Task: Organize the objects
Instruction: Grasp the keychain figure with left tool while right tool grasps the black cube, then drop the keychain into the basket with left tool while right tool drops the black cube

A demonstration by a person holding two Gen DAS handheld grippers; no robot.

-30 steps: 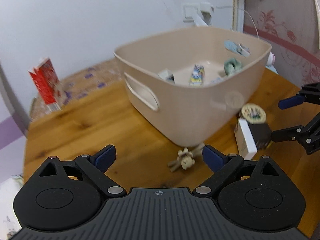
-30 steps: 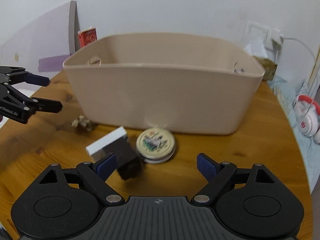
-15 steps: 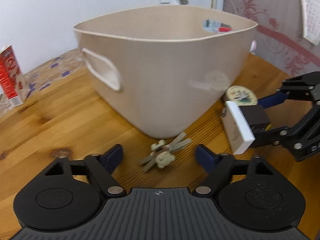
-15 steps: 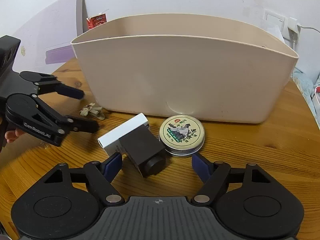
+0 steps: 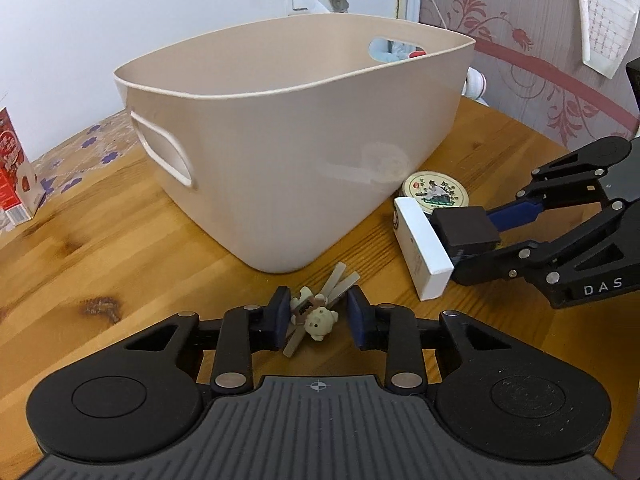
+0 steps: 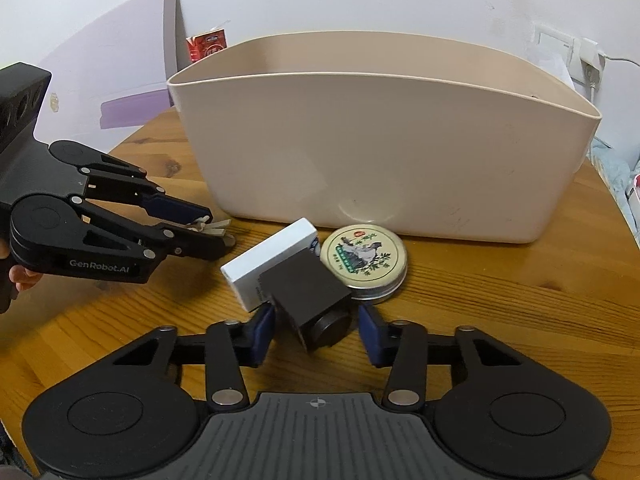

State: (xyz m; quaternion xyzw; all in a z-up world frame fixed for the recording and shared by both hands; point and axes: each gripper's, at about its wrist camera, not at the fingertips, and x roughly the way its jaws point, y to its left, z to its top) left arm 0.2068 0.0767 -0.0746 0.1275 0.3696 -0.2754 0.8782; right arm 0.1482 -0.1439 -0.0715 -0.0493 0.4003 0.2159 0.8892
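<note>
In the left wrist view, the left gripper (image 5: 318, 320) is seen narrowed from its wide spread half a second ago around the bear clips (image 5: 316, 312) on the desk (image 5: 100, 240), near the bin (image 5: 300, 160); firm contact cannot be told.

In the right wrist view, the right gripper (image 6: 316, 330) is likewise drawn in around the dark cube (image 6: 310, 294), beside the white box (image 6: 268, 264) and tin (image 6: 364, 258), not yet pinched. Lifting into the bin is judged next.

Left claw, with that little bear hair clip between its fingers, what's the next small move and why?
Probably close the left claw a little more. The bear hair clip lies on the wooden table between the blue pads, the left pad about touching it and the right pad still apart. Then lift it toward the beige bin.
</note>
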